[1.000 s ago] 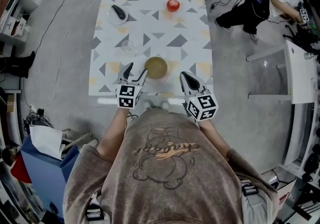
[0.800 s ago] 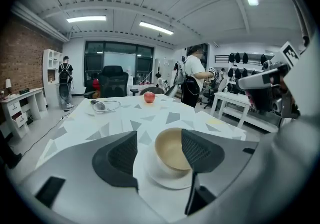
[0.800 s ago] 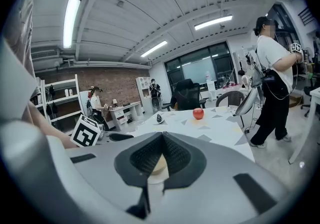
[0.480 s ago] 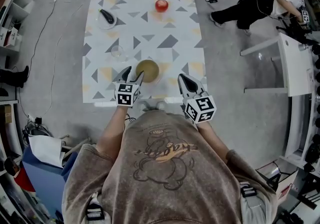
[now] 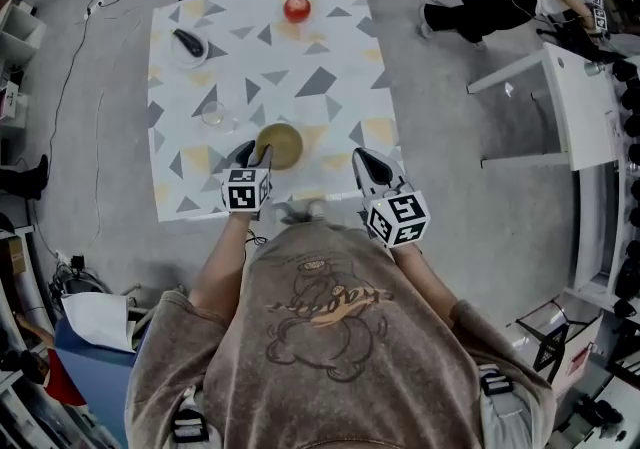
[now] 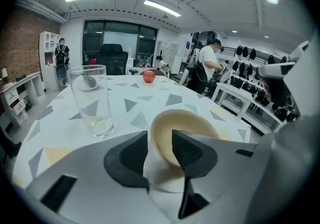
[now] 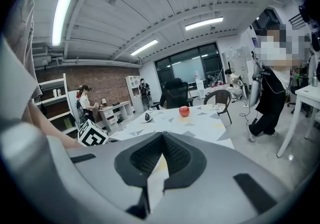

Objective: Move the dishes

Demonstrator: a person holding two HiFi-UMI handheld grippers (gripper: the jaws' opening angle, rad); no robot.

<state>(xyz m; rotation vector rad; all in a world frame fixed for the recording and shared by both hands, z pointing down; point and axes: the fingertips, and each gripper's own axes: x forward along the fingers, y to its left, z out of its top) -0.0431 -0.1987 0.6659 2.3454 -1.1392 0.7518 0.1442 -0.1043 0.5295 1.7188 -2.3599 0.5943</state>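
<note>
A tan bowl [image 5: 284, 142] stands near the front edge of the table [image 5: 330, 87], which has a triangle-patterned cloth. My left gripper [image 5: 256, 151] is at the bowl's near left rim. In the left gripper view the bowl [image 6: 195, 120] has its rim between the jaws, one outside the wall and one inside, and the left gripper [image 6: 160, 140] is shut on it. My right gripper [image 5: 368, 165] hovers over the table's front right edge, apart from the bowl. In its own view the right gripper [image 7: 162, 138] is shut and holds nothing.
A clear glass [image 5: 213, 115] [image 6: 92, 101] stands just left of the bowl. A red apple [image 5: 296, 8] [image 7: 184, 111] lies at the far end, and a small plate with a dark object [image 5: 187, 41] at the far left. A white side table [image 5: 590, 107] and a person stand to the right.
The left gripper's jaws have narrowed from wide open and closed onto the bowl's near rim. The right gripper has stayed shut in place. The head view has shifted.
</note>
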